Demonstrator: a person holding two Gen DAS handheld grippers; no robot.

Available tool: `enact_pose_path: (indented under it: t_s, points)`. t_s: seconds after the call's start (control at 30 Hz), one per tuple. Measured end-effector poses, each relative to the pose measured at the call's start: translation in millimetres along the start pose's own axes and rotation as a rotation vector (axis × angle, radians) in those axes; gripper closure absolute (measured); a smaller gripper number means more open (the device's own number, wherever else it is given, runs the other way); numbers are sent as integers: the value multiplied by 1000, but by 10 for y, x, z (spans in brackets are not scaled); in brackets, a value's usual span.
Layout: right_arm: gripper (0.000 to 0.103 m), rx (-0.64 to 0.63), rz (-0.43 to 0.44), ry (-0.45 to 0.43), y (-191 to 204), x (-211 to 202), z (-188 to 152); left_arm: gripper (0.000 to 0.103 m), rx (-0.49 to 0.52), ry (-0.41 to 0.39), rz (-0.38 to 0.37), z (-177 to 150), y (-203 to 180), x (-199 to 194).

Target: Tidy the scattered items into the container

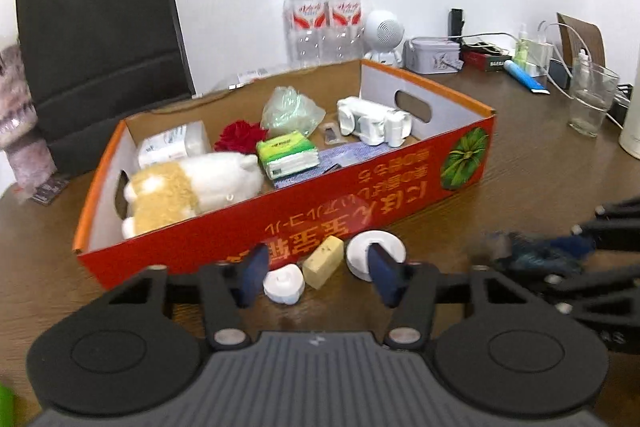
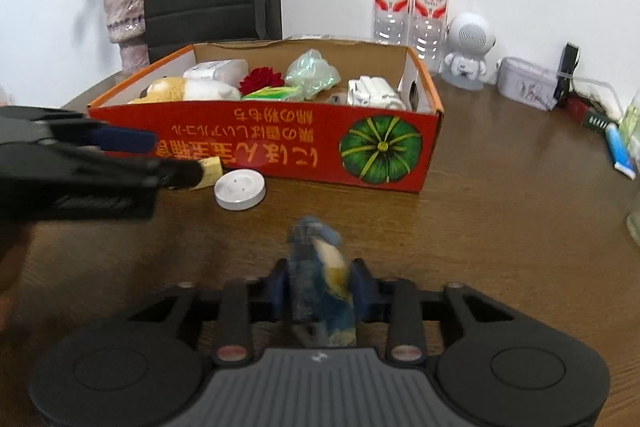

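Tabletop (image 2: pixel 500 227): right tongs (image 2: pixel 320 291) pinch a blue toy (image 2: pixel 320 279); left tongs (image 1: pixel 316 273) spread around small items.

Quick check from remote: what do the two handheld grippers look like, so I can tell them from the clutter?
Both match: the left gripper and right gripper have black linkage arms, round black side discs, silver pivot pins, a ribbed grey centre plate and dark blue pads. No cables or sleeves show.

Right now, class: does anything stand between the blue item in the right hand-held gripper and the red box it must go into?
Nothing stands on the bare table between the right hand-held gripper, shut on the blue item, and the red box. Only the box's own front wall must be cleared. The white disc lies off to the left.
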State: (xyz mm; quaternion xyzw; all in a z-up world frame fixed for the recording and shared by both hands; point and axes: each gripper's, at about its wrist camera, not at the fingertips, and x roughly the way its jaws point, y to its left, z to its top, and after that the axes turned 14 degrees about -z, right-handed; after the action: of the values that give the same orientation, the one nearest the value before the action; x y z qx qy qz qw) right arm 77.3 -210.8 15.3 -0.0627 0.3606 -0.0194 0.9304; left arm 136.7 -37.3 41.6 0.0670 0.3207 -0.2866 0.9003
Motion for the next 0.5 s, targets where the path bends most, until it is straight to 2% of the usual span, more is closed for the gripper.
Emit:
enact_pose_path:
  t_s: [0.1, 0.13, 0.23, 0.37, 0.5]
  points:
    - [82, 10, 7, -19, -32, 11, -30, 63, -74, 15, -51, -29, 92, 96]
    - [82, 19, 16, -23, -50, 11, -45, 70, -89, 19, -62, -42, 106, 119]
    - [83, 42, 31, -32, -94, 7, -73, 85, -78, 15, -26, -46, 72, 128]
    - [85, 41, 22, -33, -101, -4, -79, 91, -128, -4, -54, -66, 77, 65]
    - [93, 42, 22, -39, -119, -45, -94, 91, -188, -66, -28, -117, -11, -269]
